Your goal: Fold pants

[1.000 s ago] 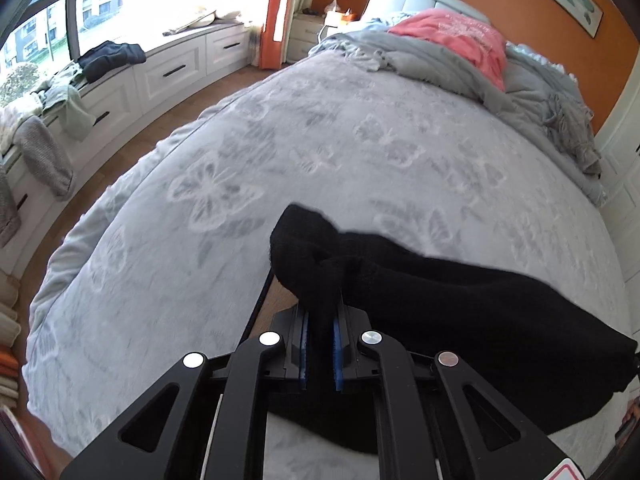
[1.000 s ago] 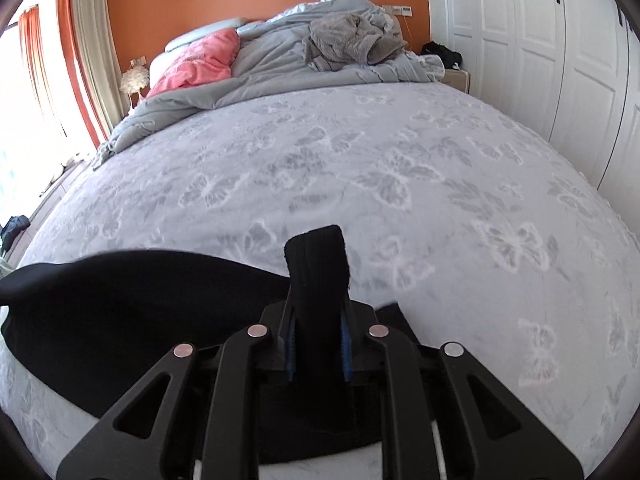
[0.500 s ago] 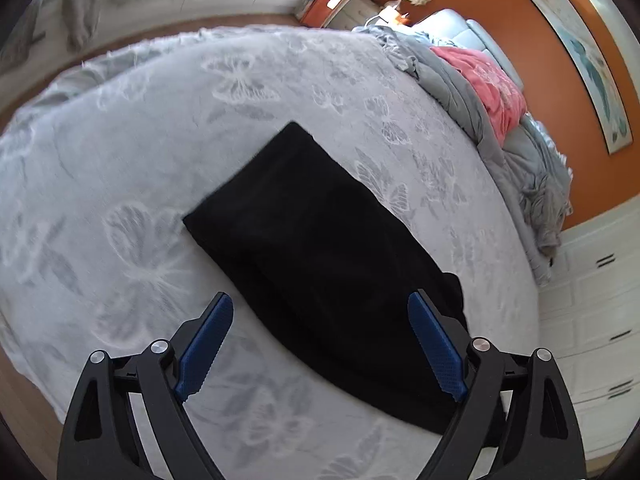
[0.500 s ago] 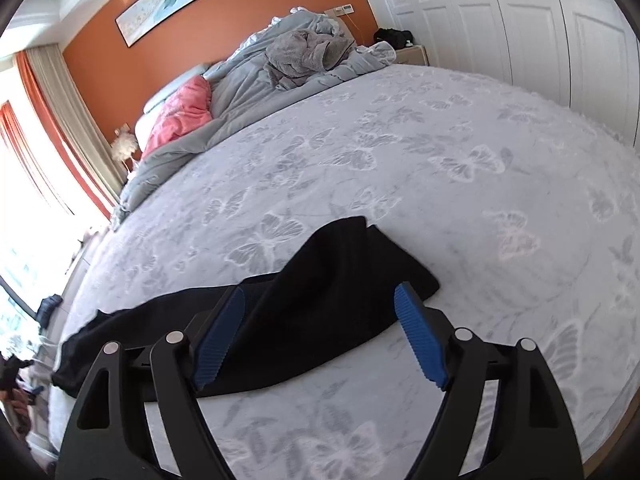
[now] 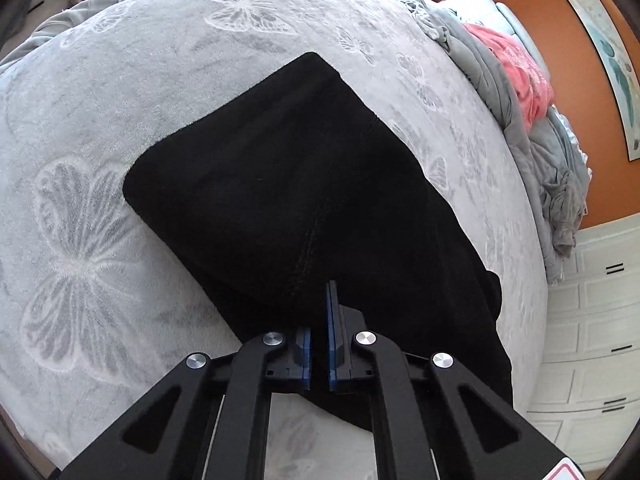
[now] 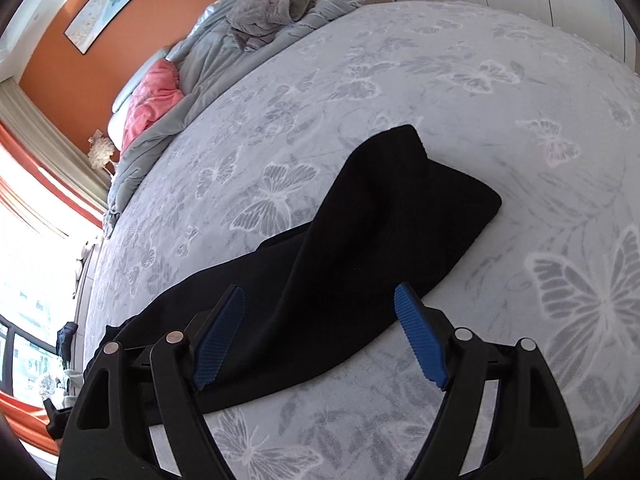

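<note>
Left wrist view: your left claw [image 5: 319, 340] has its blue pads drawn almost together, and the near edge of the pants [image 5: 304, 200] runs right over them. Cloth seems to sit between the pads, but black on black hides the contact, so you cannot tell whether it is truly pinched.

Pants lie flat on the bed [image 5: 100, 128], straight ahead of this claw, folded into a long band. A stitched seam leads forward from the pads. The folded end sits ahead and left; the rest trails off to the right, toward the other claw.

Right wrist view: your right claw [image 6: 320, 332] stands wide, pads well apart, nothing in it. It hovers over the pants [image 6: 360, 248], with the near edge passing between and under the fingers. The blunt end lies ahead and right; the band runs back to the left, out past the left finger.

Judgement: the long axis runs crosswise between your two claws, so the next fold likely brings one end over the other. Left claw is closer to a hold; right must drop and close first.

Grey duvet [image 6: 260, 28] and pink pillow [image 6: 152, 100] sit far ahead, well apart.
</note>
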The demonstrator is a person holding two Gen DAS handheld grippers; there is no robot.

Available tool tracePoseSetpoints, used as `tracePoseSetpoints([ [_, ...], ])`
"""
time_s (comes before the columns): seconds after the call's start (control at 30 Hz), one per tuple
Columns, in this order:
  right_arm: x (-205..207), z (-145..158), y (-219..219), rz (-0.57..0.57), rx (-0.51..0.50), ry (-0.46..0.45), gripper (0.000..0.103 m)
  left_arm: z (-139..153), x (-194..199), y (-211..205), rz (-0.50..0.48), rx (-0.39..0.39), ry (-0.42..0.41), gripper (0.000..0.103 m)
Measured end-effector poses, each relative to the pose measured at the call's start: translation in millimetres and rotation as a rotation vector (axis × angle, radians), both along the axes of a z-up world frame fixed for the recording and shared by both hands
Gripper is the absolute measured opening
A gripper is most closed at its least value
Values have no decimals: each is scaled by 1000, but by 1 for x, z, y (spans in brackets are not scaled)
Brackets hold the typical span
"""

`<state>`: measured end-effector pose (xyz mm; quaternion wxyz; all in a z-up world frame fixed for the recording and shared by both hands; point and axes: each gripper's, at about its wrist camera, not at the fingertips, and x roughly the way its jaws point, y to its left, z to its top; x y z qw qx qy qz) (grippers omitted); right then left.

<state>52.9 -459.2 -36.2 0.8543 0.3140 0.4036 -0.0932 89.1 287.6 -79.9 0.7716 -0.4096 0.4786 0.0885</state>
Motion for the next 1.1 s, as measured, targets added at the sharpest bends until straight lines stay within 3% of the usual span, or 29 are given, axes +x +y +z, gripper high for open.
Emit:
tracePoseSetpoints([
  [0.13,33,-17,-8,-44,18,28,73,12,7,-5,-26,72,-29,3],
  [0.17,45,-25,-11,-49,18,42,62,15,9,-6,-32,82,-37,3],
  [0.2,56,-31,-14,-41,15,59,17,18,12,-7,-41,86,-51,2],
  [0.23,62,-32,-15,-37,5,64,6,22,15,-5,-44,84,-68,2],
  [0.3,51,-3,-21,-35,93,-126,6,38,16,0,-44,75,-140,2],
  [0.33,42,27,-20,15,113,-242,5,49,14,3,-55,64,-192,2],
  [0.4,25,65,-14,80,30,-360,5,66,8,9,-79,53,-277,2],
  [0.43,20,66,-15,74,-39,-341,5,68,7,9,-90,78,-285,2],
  [0.47,20,48,-23,58,-53,-272,5,63,8,7,-100,118,-256,2],
  [0.53,19,-14,-49,-1,80,-126,5,33,14,7,-127,82,-151,2],
  [0.6,22,-57,-54,11,69,48,5,2,14,4,-140,27,-42,2],
  [0.63,22,-63,-53,24,51,69,5,-4,14,-1,-153,56,-7,2],
  [0.73,21,-58,-49,28,43,67,6,4,11,-14,-183,155,-5,2],
  [0.83,32,-43,-49,12,69,35,6,31,17,-14,-171,164,-87,2],
  [0.93,42,18,-48,40,144,-178,6,70,24,-12,-165,123,-218,2],
  [1.0,40,66,-40,79,158,-326,6,95,22,-15,-186,160,-290,2],
  [1.07,34,72,-42,76,88,-308,5,99,17,-19,-197,228,-285,3],
  [1.1,32,56,-50,53,92,-252,5,88,15,-15,-200,247,-236,3],
])
